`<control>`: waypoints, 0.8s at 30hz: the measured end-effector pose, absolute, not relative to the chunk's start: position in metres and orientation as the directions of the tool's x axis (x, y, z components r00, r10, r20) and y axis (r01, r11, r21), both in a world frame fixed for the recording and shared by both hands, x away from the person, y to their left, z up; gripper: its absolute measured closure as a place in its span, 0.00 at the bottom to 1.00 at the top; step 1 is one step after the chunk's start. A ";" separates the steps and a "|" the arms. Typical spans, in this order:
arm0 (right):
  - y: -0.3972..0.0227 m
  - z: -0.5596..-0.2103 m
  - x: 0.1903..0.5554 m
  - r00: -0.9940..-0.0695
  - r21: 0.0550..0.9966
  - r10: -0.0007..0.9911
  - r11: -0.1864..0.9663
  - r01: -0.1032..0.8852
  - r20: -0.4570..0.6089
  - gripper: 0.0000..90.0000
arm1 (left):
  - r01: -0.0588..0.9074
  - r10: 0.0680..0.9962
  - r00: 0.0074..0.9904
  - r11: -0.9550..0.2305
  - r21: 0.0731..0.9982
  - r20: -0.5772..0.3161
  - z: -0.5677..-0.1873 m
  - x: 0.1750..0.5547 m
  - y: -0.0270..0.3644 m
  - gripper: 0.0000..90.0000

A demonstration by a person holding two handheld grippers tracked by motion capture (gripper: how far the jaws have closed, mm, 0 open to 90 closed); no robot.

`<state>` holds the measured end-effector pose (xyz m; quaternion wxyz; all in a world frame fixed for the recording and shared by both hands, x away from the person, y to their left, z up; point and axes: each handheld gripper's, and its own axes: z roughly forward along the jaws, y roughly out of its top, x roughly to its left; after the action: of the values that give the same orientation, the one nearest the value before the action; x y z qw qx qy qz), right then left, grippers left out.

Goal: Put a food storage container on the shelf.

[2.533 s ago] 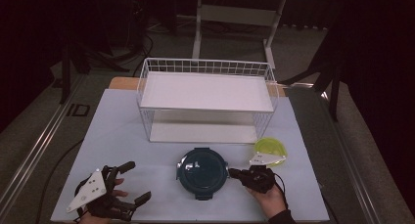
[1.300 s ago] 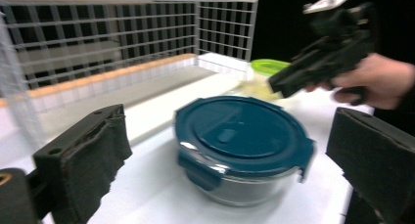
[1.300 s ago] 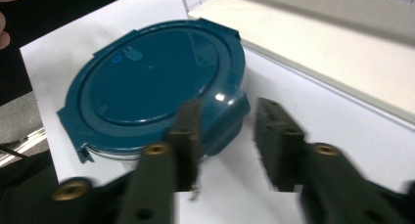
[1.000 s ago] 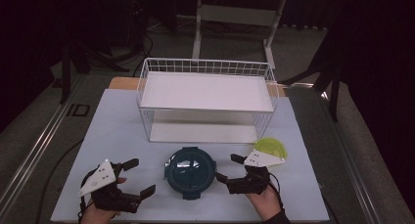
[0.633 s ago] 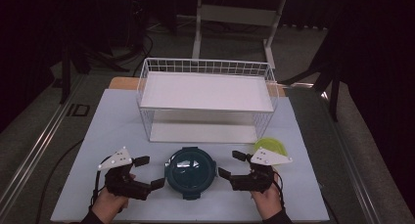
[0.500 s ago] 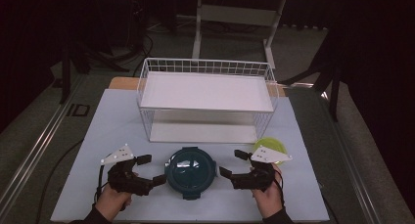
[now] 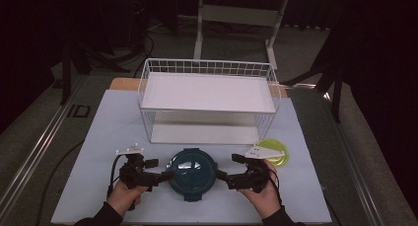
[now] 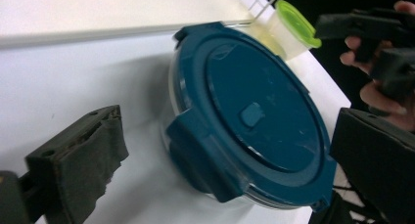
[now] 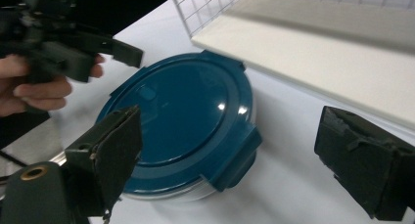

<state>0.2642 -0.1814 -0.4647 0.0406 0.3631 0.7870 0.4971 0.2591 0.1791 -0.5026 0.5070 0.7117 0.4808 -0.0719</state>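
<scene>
Now | one teal container | two hand-held grippers, left hand-held gripper and right hand-held gripper, both apart | one green-lidded cup

Glossy teal plastic lid, white wire-metal rack, matt white table, translucent plastic cup

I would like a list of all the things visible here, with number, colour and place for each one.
container: 1, clear with dark teal lid, front centre of mat, between the grippers
cup: 1, clear with green lid, right of container
rack: 1, white wire with two white shelves, behind container
mat: 1, white, covers the table
left gripper: 1, black, open, beside container's left edge
right gripper: 1, black, open, beside container's right edge
hands: 2, hold the grippers
</scene>
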 end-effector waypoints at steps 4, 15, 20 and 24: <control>-0.181 -0.467 0.265 -0.718 0.794 0.619 0.240 0.558 0.318 0.11 | 0.821 0.600 0.459 -0.005 0.571 -0.655 -0.510 0.264 0.181 0.04; -0.182 -0.469 0.266 -0.699 0.767 0.626 0.242 0.595 0.345 0.15 | 0.914 0.561 0.304 0.057 0.403 -0.770 -0.523 0.270 0.186 0.33; -0.182 -0.470 0.265 -0.694 0.764 0.631 0.240 0.598 0.346 0.15 | 0.935 0.527 0.261 0.071 0.348 -0.809 -0.526 0.270 0.186 0.47; -0.181 -0.471 0.265 -0.694 0.763 0.633 0.243 0.599 0.344 0.16 | 0.940 0.496 0.241 0.094 0.327 -0.834 -0.528 0.270 0.186 0.54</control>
<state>0.2652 -0.1810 -0.4705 0.0175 0.3907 0.7883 0.4751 0.2702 0.1862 -0.5281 0.4719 0.6306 0.5695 -0.2352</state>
